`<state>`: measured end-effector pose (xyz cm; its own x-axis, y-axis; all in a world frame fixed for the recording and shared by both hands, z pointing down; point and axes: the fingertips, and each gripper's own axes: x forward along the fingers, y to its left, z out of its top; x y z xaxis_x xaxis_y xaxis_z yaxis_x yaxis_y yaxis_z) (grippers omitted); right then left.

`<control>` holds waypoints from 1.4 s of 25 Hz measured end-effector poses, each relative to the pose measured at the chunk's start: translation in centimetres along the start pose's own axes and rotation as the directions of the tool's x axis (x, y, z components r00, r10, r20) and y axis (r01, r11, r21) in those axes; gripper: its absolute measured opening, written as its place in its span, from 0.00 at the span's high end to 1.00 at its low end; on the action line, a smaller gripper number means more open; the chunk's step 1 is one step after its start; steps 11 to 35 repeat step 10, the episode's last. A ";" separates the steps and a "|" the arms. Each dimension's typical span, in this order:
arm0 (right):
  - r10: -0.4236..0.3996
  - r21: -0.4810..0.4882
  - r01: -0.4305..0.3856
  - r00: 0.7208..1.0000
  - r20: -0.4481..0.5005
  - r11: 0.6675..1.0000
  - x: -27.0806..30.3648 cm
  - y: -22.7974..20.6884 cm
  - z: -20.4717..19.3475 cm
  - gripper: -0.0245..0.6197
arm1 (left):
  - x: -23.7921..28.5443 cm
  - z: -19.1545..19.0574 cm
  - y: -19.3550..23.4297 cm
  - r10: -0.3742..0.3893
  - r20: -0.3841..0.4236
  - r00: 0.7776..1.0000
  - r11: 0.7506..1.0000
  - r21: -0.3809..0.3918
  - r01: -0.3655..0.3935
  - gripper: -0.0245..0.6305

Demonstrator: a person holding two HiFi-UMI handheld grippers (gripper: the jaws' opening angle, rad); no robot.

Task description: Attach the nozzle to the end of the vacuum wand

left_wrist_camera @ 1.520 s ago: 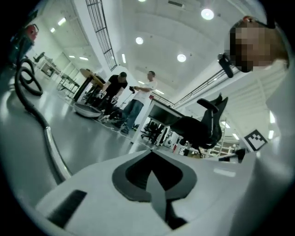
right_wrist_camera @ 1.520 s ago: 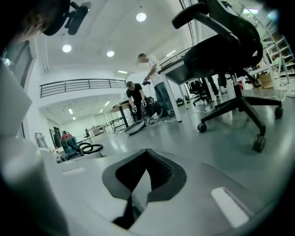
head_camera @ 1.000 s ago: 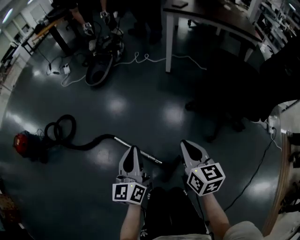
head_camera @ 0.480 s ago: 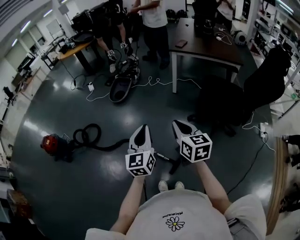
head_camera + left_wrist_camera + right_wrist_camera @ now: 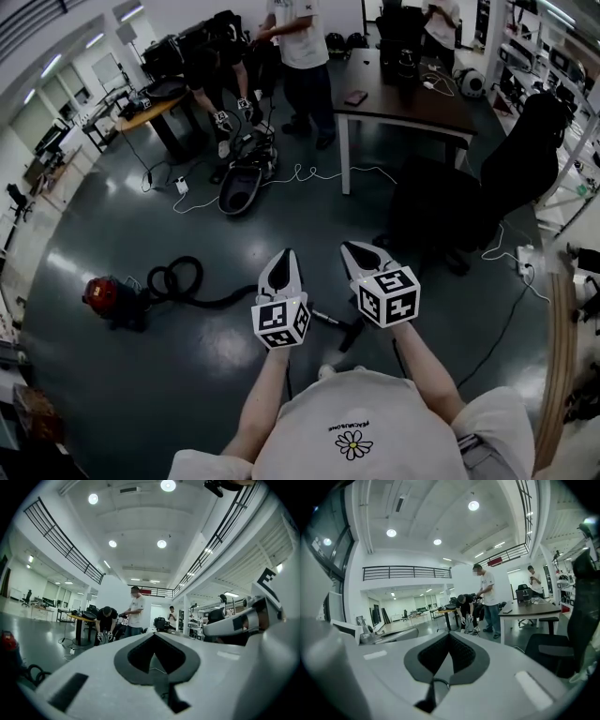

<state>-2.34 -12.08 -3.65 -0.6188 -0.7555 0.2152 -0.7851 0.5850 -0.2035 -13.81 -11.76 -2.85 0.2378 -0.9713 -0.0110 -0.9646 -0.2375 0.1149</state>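
Black vacuum nozzle (image 5: 349,334) lies on the dark floor (image 5: 187,375) at the tip of the silver metal wand (image 5: 323,319), well below my left claw (image 5: 283,258) and right claw (image 5: 356,251), both pressed together and empty; I'd go down, pinch one part each, push straight along the wand axis.

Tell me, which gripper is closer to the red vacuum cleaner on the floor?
Left. The left gripper is held up, to the right of the red vacuum cleaner; the right gripper is beyond it, farther right.
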 end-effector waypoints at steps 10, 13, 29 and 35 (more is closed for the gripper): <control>-0.003 -0.016 0.004 0.999 0.046 1.000 -1.3 0.0 1.3 0.95 | -0.5 2.2 -0.7 -0.019 0.071 0.997 1.000 0.000 0.019 0.96; -0.003 -0.016 0.004 0.999 0.046 1.000 -1.3 0.0 1.3 0.95 | -0.5 2.2 -0.7 -0.019 0.071 0.997 1.000 0.000 0.019 0.96; -0.003 -0.016 0.004 0.999 0.046 1.000 -1.3 0.0 1.3 0.95 | -0.5 2.2 -0.7 -0.019 0.071 0.997 1.000 0.000 0.019 0.96; -0.003 -0.016 0.004 0.999 0.046 1.000 -1.3 0.0 1.3 0.95 | -0.5 2.2 -0.7 -0.019 0.071 0.997 1.000 0.000 0.019 0.96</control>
